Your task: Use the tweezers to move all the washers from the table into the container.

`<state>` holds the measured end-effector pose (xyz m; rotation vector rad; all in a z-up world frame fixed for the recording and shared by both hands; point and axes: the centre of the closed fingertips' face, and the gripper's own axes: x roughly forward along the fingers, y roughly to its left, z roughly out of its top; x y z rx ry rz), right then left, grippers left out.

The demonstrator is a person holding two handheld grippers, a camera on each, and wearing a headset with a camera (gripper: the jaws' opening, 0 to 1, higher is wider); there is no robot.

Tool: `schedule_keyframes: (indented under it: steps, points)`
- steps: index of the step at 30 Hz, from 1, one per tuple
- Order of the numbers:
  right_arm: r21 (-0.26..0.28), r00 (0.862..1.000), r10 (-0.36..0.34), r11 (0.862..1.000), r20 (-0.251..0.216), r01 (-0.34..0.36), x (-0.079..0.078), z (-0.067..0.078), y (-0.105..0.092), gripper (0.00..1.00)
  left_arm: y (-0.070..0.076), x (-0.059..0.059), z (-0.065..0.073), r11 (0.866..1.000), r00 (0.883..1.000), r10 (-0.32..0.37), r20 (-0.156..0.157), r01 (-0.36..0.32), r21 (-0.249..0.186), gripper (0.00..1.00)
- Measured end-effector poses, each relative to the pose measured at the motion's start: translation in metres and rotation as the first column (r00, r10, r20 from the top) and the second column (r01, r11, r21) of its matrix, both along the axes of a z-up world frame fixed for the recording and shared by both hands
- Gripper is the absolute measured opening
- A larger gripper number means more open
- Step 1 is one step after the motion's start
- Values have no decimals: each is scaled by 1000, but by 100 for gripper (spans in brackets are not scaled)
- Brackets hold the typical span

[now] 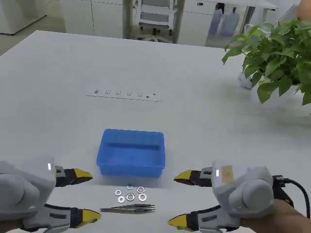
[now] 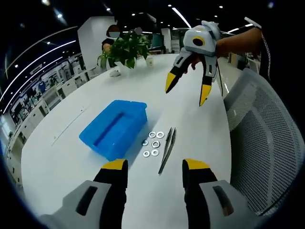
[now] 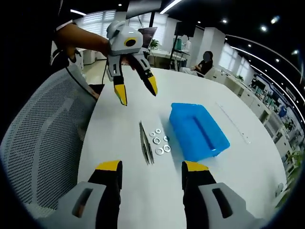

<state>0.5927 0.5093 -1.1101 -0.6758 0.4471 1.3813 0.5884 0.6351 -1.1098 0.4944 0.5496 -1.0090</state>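
Observation:
Several small metal washers [image 1: 130, 193] [image 2: 152, 143] [image 3: 160, 141] lie on the white table just in front of the blue container [image 1: 131, 151] [image 2: 114, 128] [image 3: 197, 129]. Metal tweezers [image 1: 128, 208] [image 2: 167, 149] [image 3: 146, 148] rest on the table right beside the washers, on the near side. My left gripper [image 1: 85, 194] [image 2: 155, 172] hovers open at the left of them, holding nothing. My right gripper [image 1: 179, 199] [image 3: 151, 173] hovers open at the right, also holding nothing. Both face inward toward the tweezers, each well apart from them.
A potted green plant [image 1: 278, 51] stands at the table's far right. A flush strip of sockets [image 1: 124, 94] runs across the table beyond the container. A mesh office chair [image 2: 267, 138] [image 3: 45, 129] sits at the near table edge.

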Motion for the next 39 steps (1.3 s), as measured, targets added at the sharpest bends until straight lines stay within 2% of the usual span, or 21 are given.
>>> schedule_keyframes:
  steps: [9,15,20,26,32,39]
  points:
    - [-53,995,99,994,-5,-99,-4,-13,14,39,-3,2,-18,996,997,-74,-37,76,47,37]
    - [-102,990,144,984,-3,-143,-4,-24,20,33,-6,2,-31,989,991,-116,-70,122,81,31]
    - [-121,986,167,979,-9,-167,-3,-32,27,29,-7,4,-41,982,985,-142,-99,152,110,26]
    - [-159,983,178,971,-35,-181,-1,-45,34,26,-8,7,-50,974,979,-167,-116,182,134,20]
    - [-166,982,175,969,-68,-185,2,-53,41,23,-9,8,-56,968,974,-184,-134,203,148,16]
    - [-185,981,165,966,-105,-183,4,-63,48,21,-9,7,-66,963,967,-188,-174,216,162,13]
